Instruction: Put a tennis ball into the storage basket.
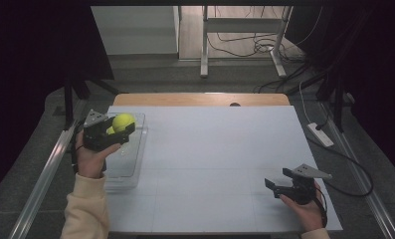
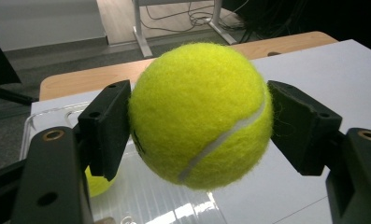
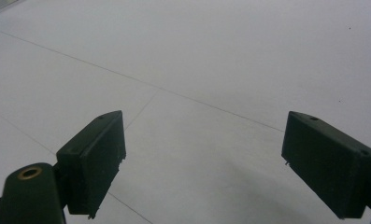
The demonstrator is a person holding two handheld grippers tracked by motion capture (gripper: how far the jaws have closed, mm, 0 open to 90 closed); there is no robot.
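Tennis ball (image 1: 123, 122) sits at left of the high view, clamped between the jaws of the left gripper (image 1: 116, 133), above a clear plastic tray (image 1: 135, 164); a second yellow ball (image 2: 96, 183) lies in the tray beneath; right gripper (image 1: 277, 185), lower right, jaws spread wide, holds nothing over the white table (image 1: 215, 149).

Cream sleeve (image 1: 85, 209), black grippers w/ brass screws, grey triangular top plates, black cables

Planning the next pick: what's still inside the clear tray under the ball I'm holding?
In the clear tray, one more yellow ball peeks out behind the left gripper, which holds the tennis ball. The jaws and ball hide the rest of the tray.
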